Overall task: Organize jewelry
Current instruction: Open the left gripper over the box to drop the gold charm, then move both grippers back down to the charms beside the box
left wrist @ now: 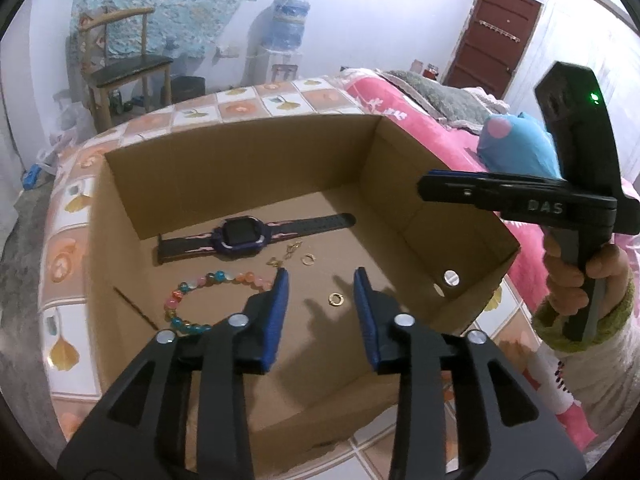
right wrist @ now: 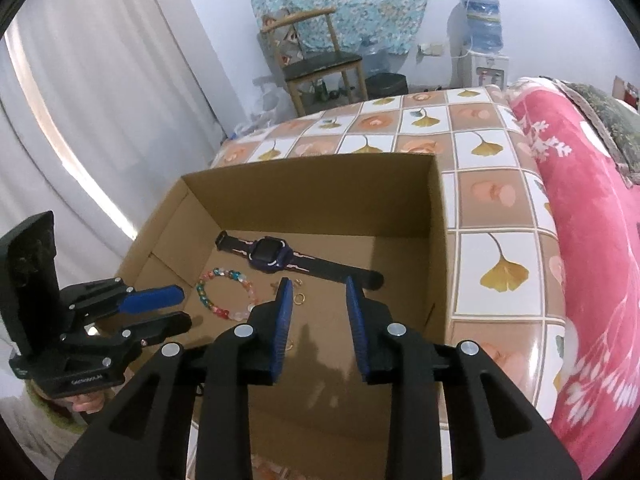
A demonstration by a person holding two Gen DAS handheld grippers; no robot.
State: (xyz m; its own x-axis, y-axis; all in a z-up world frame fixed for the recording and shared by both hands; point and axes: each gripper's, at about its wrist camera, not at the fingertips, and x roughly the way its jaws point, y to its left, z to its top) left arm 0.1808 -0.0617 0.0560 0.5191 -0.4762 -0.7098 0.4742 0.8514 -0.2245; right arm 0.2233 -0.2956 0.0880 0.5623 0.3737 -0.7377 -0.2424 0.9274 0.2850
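Both claws hang above an open cardboard box [left wrist: 248,168] on a tiled table [right wrist: 500,208], and neither has anything in its grip. The left claw [left wrist: 320,280] stands with its blue pads well apart, empty, tipped down into the box; the right claw [right wrist: 316,288] is likewise parted and empty, and in the left view it shows side-on out past the box's right wall, so its gap cannot be read there. The jewelry lies loose on the box floor: a small gold ring [left wrist: 335,299] just ahead of the left claw, between the lines of its two pads; a bead bracelet [left wrist: 200,300] to that claw's left, one end running under the left pad; a little cluster of gold earrings [left wrist: 294,256] farther ahead; and a watch [left wrist: 244,236] beyond those, laid flat across the floor. From the right claw, the bracelet [right wrist: 226,294] sits ahead and left, the watch [right wrist: 272,258] straight ahead. I judge this to be the moment of picking a piece, with no sorting visible as yet. The ring looks the likeliest target for the left claw; it is thin and flat on card, so the next move calls for a straight drop and pads brought down to the floor before closing.
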